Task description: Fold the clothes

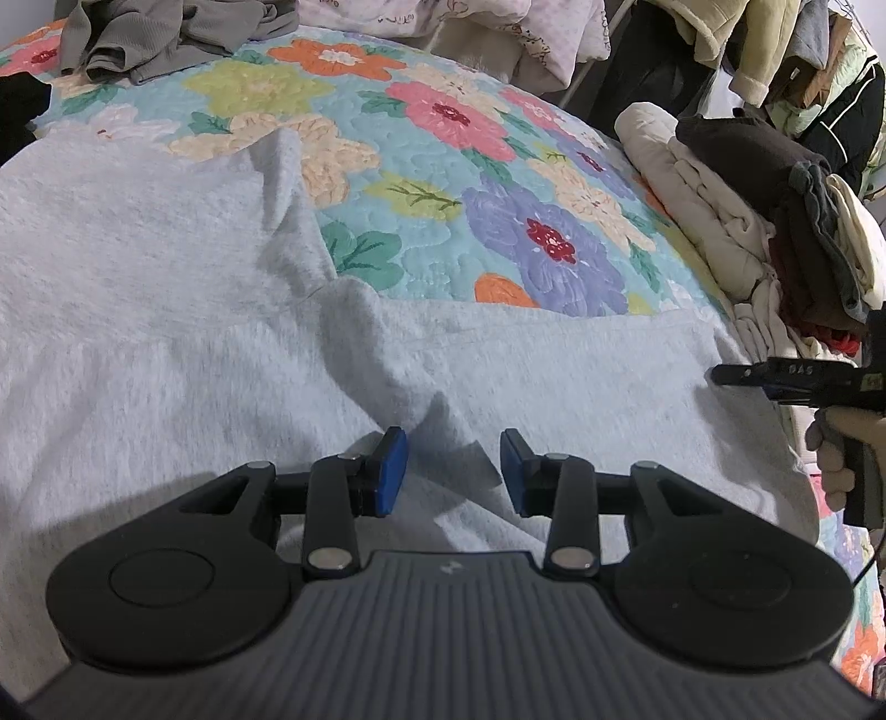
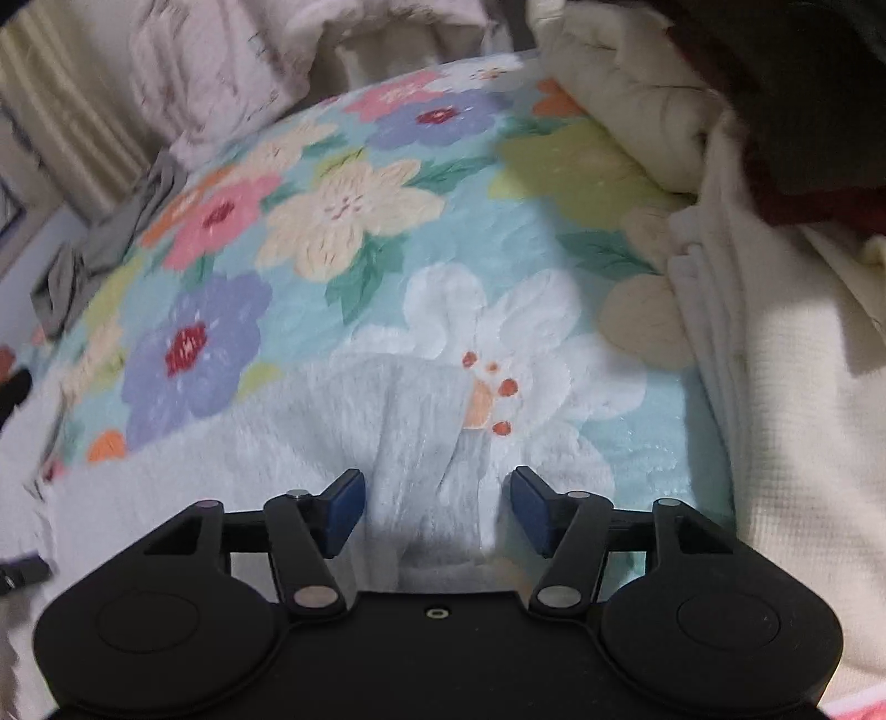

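A pale grey fleecy garment (image 1: 166, 310) lies spread on the flowered quilt (image 1: 443, 166). A raised fold of it runs toward my left gripper (image 1: 453, 473), which is open just above the cloth with the fold between its blue pads. In the right wrist view the garment's end (image 2: 421, 443) is bunched into ridges, and my right gripper (image 2: 437, 512) is open around that bunch. The right gripper (image 1: 736, 374) also shows at the far right of the left wrist view, held by a hand (image 1: 836, 459) at the garment's right edge.
A stack of folded cream, brown and red clothes (image 1: 764, 221) sits at the bed's right side, close to the right gripper (image 2: 775, 332). Crumpled grey clothes (image 1: 166, 39) lie at the far left. Bedding and hanging garments (image 1: 775, 50) crowd the back.
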A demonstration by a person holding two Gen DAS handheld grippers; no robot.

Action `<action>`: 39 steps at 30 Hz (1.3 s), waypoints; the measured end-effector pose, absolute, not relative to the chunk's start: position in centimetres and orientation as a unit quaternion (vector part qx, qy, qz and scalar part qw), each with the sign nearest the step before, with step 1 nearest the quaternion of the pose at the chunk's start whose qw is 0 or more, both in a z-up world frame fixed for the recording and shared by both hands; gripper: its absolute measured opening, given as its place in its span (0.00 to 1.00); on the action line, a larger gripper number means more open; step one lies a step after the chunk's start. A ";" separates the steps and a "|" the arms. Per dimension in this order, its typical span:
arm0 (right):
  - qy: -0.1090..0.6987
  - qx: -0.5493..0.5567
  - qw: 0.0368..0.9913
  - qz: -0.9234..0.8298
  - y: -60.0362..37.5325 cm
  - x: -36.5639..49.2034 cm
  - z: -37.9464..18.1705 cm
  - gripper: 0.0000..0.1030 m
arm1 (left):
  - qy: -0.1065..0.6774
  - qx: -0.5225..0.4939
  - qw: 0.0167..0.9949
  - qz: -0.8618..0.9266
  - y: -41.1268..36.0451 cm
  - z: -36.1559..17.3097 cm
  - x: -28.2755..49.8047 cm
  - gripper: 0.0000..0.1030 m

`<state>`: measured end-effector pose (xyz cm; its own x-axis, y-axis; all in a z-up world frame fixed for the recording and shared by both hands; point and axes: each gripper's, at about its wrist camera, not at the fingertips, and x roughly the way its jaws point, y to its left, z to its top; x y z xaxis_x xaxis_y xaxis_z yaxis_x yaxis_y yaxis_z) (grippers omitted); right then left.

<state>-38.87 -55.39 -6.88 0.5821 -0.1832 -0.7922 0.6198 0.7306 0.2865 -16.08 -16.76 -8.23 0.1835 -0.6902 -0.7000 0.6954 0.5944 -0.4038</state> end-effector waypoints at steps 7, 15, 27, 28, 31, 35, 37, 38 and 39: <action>0.390 0.037 0.882 -0.263 -50.0 -37.9 -1.3 0.07 | 0.449 0.004 0.774 -0.447 -16.6 -8.1 -16.2 0.39; 0.422 -0.016 0.845 -0.327 -52.5 -38.4 -4.0 0.10 | 0.445 0.005 0.779 -0.442 -16.3 -8.0 -16.2 0.39; 0.435 0.131 0.840 -0.296 -51.6 -44.2 -4.5 0.30 | 0.437 0.017 0.788 -0.434 -16.3 -7.9 -16.2 0.39; 0.458 0.100 0.827 -0.311 -50.6 -44.8 -5.6 0.30 | 0.436 0.018 0.789 -0.433 -16.2 -8.0 -16.3 0.39; 0.479 0.051 0.809 -0.336 -49.2 -46.9 -7.4 0.25 | 0.435 0.019 0.791 -0.430 -15.9 -7.7 -16.6 0.39; 0.448 0.057 0.816 -0.360 -46.5 -49.4 -4.7 0.33 | 0.420 0.011 0.778 -0.467 -16.1 -6.5 -18.1 0.39; 0.427 0.100 0.824 -0.359 -44.9 -51.1 -3.5 0.37 | 0.404 0.001 0.764 -0.503 -16.5 -5.6 -19.4 0.39; 0.414 0.131 0.826 -0.360 -44.3 -51.9 -3.1 0.39 | 0.398 0.009 0.761 -0.513 -17.0 -5.2 -20.5 0.39; 0.397 0.198 0.825 -0.349 -44.4 -53.0 -3.5 0.46 | 0.392 0.019 0.758 -0.522 -17.5 -4.9 -21.6 0.38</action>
